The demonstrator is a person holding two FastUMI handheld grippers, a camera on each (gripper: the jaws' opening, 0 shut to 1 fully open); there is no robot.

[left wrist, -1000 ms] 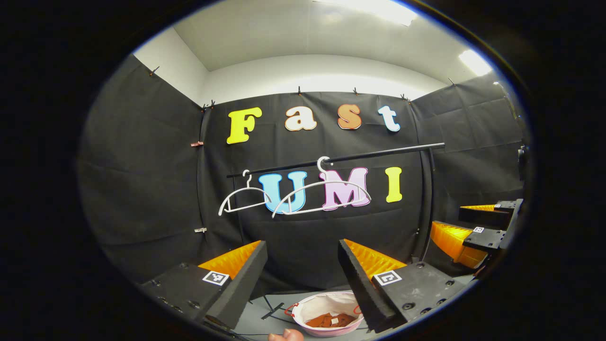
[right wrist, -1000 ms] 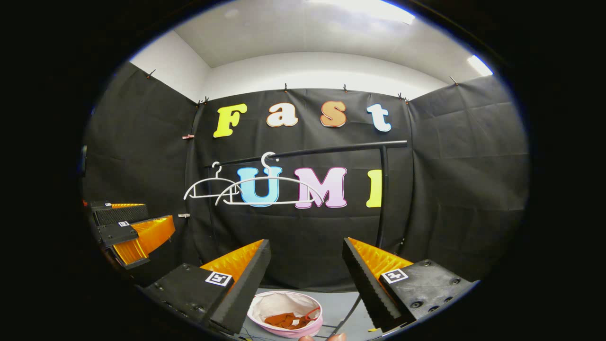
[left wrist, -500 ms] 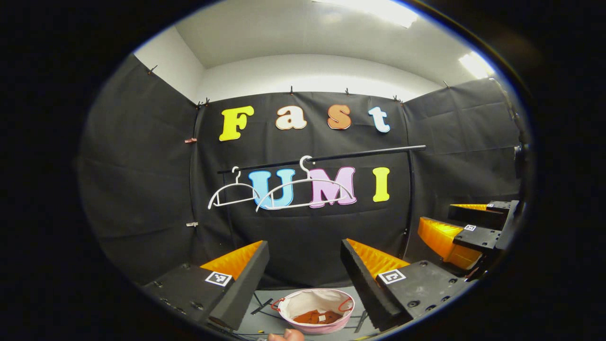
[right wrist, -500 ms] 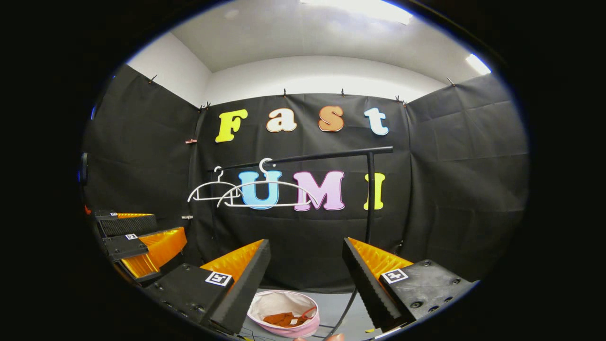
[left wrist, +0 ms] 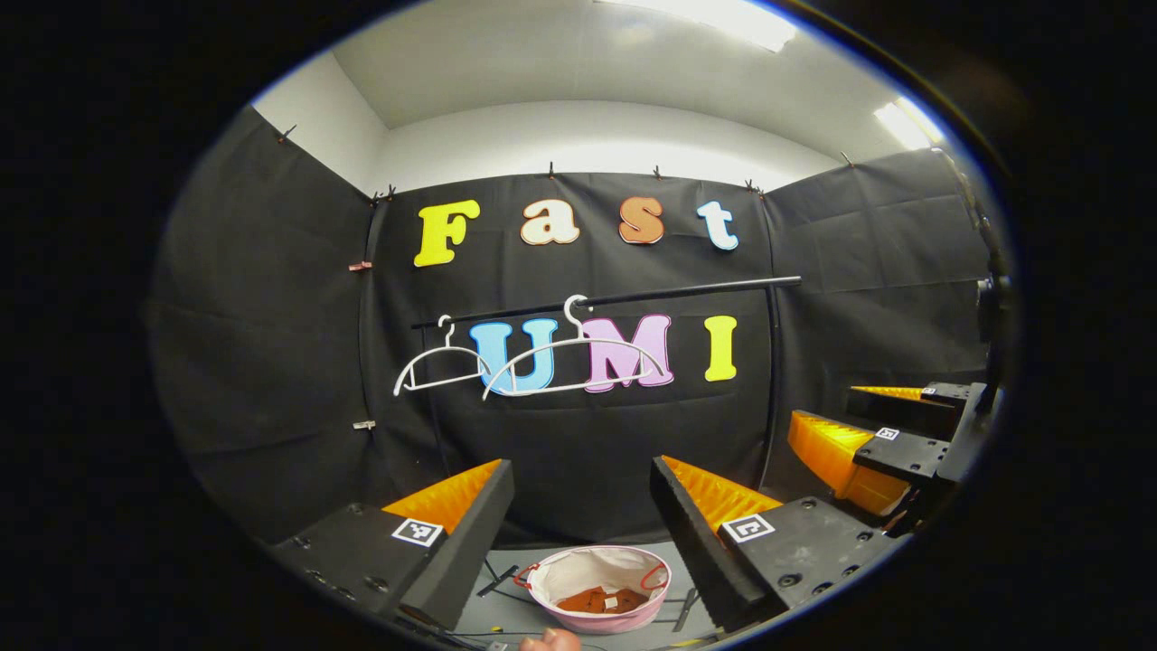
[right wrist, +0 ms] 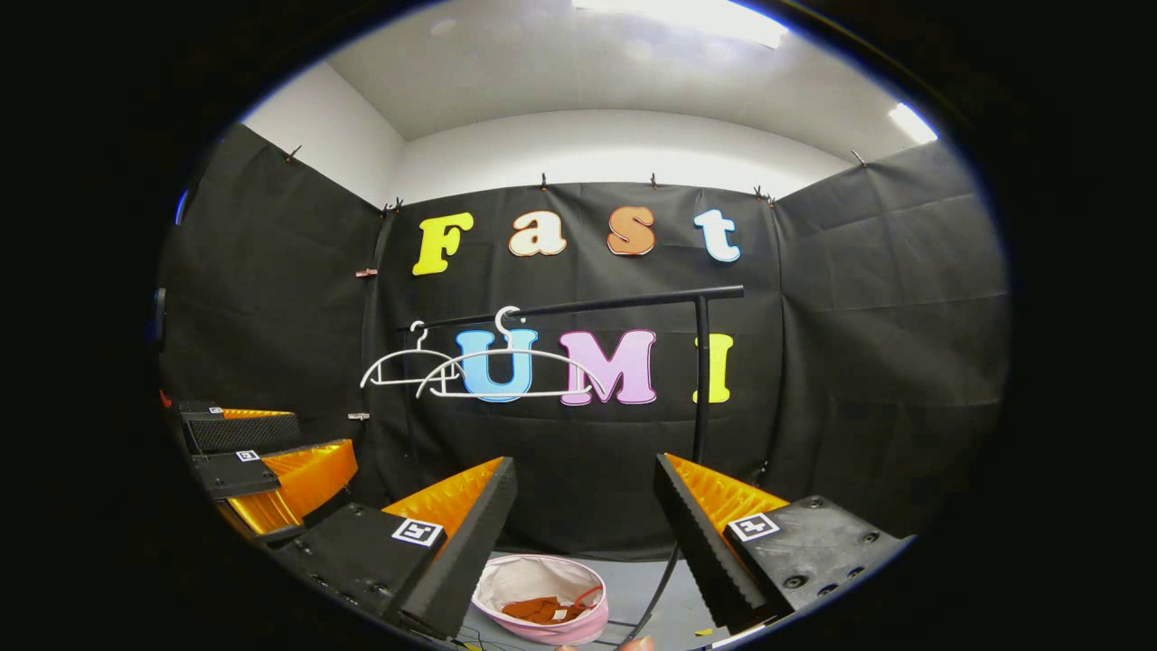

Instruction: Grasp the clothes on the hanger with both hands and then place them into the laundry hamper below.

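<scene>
My left tool (left wrist: 578,506) is released, its two fingers spread wide with nothing between them. My right tool (right wrist: 583,506) is likewise released and carries nothing. In the left gripper view the right tool appears at the right edge; in the right gripper view the left tool appears at the left edge. Both are held level and face the rail (left wrist: 633,296).

The garment (left wrist: 597,599), a small orange-brown piece, lies crumpled at the bottom of the laundry hamper (left wrist: 592,619), which stands on the grey floor (right wrist: 633,588) below the rail. I judge the placing step complete. Two white hangers, the rear hanger (left wrist: 440,369) and the front hanger (left wrist: 569,366), hang bare from the rail, near each other toward its left end.

Handling: I judge the garment light, soft and limp, not fragile; it will sag and fold wherever it is unsupported. If I must take it again, I pinch a raised fold at each side, one tool per side, so it lifts spread rather than bunched.

Orientation: the garment lies heaped flat with a small pale tag uppermost. Its long axis cannot be told in this crumpled state. The hamper opens upward. The rail runs left to right across both views, and the hangers' long axes lie roughly along it.
</scene>
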